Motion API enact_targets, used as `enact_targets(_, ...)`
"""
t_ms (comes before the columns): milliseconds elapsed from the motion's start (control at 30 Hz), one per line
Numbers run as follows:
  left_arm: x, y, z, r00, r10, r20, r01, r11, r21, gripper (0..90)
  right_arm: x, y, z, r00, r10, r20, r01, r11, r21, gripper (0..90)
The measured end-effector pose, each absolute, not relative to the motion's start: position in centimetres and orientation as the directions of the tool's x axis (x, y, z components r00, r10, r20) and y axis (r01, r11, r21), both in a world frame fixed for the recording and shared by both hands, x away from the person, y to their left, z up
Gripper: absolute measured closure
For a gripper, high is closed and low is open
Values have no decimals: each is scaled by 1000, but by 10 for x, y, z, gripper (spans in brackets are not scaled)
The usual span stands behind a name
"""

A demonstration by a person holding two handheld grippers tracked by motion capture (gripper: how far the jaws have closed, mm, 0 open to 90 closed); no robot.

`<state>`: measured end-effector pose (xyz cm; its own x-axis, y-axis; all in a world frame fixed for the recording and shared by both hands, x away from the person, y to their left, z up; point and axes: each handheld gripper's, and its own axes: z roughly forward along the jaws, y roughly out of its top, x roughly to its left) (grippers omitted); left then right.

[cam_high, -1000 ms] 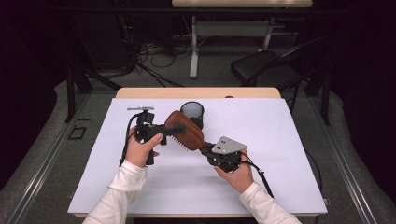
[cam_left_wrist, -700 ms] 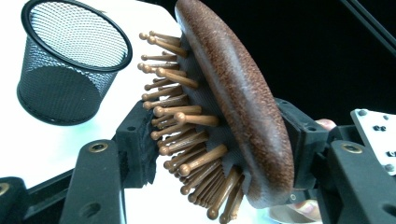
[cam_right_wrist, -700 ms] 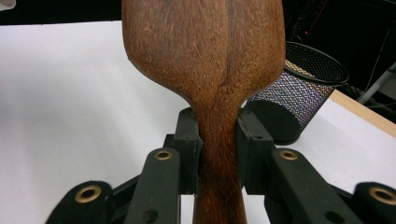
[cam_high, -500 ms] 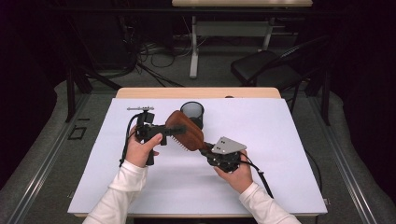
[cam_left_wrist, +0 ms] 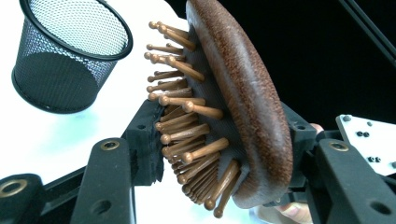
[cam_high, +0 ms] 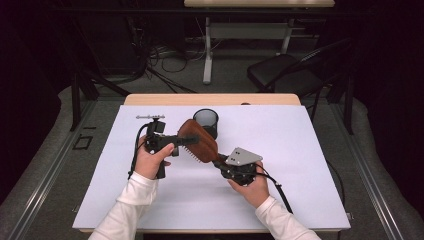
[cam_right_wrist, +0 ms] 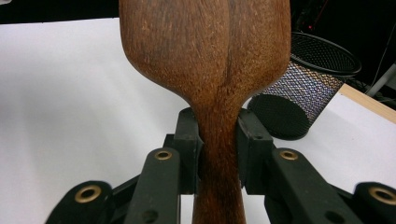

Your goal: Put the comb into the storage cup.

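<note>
A brown wooden hairbrush (cam_high: 199,141) with wooden bristles hangs above the white table, between my two grippers. My right gripper (cam_high: 219,161) is shut on its handle; in the right gripper view the pads clamp the handle (cam_right_wrist: 218,140) from both sides. My left gripper (cam_high: 190,141) comes in from the left and has just been closing on the brush head. In the left gripper view one pad (cam_left_wrist: 148,140) touches the bristle tips and the other sits against the wooden back (cam_left_wrist: 252,102).
A black mesh cup (cam_high: 206,121) stands upright just behind the brush, near the table's far edge. A small metal bar (cam_high: 150,117) lies at the far left. The white sheet (cam_high: 310,150) stretches out to the right and front.
</note>
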<state>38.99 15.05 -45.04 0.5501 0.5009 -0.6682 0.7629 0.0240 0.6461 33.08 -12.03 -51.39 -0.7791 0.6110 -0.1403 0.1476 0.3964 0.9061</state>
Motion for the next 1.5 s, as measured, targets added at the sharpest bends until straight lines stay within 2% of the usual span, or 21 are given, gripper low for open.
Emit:
enact_targets(733, 392, 153, -453, 490, 480, -728, 809, 59, 584, 484, 330, -119, -516, -788, 607, -104, 168, 375, 912, 719)
enact_targets(1500, 393, 157, -453, 471, 465, -749, 823, 72, 563, 508, 328, -115, -516, -802, 590, -94, 165, 371, 914, 696)
